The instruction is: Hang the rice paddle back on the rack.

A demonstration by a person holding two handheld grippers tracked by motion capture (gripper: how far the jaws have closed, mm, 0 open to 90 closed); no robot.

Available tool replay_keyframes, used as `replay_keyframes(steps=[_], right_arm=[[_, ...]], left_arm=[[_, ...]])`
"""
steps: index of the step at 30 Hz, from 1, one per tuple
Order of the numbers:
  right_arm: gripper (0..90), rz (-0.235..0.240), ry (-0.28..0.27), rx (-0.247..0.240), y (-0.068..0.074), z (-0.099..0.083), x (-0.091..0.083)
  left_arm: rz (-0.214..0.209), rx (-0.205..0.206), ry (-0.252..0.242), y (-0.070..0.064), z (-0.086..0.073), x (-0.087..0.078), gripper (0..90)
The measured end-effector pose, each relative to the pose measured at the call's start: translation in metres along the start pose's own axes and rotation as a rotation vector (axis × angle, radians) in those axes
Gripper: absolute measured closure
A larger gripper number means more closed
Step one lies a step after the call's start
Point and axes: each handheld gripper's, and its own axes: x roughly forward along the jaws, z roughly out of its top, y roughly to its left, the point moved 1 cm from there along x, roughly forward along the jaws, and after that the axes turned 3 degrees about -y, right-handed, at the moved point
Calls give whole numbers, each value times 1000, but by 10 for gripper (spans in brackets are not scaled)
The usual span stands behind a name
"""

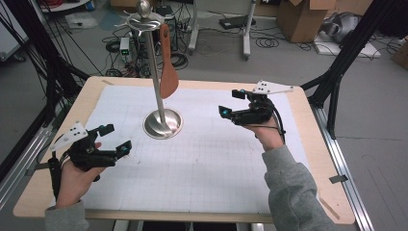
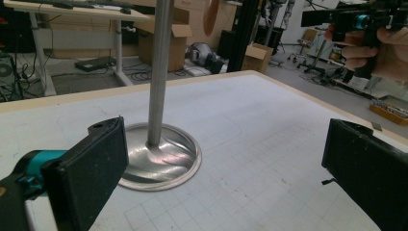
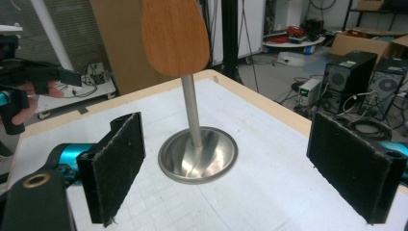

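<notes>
A shiny metal stand sits on the white mat, toward the far left. A wooden spatula hangs from the hook at its top. The left gripper is near the stand, at the near left, jaws wide and holding nothing. The right gripper is at the far right, also wide and holding nothing.

Cardboard boxes and cables, perhaps power leads, on floor.

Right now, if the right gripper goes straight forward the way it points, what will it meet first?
Probably the stand's pole, which sits centred ahead of the open right gripper; the spatula hangs higher. Depth is uncertain.
</notes>
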Motion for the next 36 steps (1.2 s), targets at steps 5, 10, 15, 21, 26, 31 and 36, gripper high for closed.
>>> replay_keyframes(steps=[5, 10, 15, 21, 26, 31, 36], right_arm=[[121, -11, -9, 8, -2, -8, -10], [121, -29, -20, 12, -2, -16, -21], [121, -51, -56, 38, -3, -27, -33], [121, -95, -67, 41, -5, -42, -46], [121, -134, -57, 34, -8, -53, -56], [115, -172, -14, 41, -12, -66, -66], [115, -194, 6, 34, -14, -74, -72]], left_arm=[[-27, -10, -8, -4, 0, 5, 28], [-25, -6, 10, -4, -2, 9, 28], [-6, 6, -1, -5, -3, 12, 28], [-2, 7, 6, -6, -5, 15, 27], [10, 18, 4, -7, -7, 16, 28], [7, 14, 10, -8, -8, 18, 28], [8, 11, 21, -7, -10, 19, 28]])
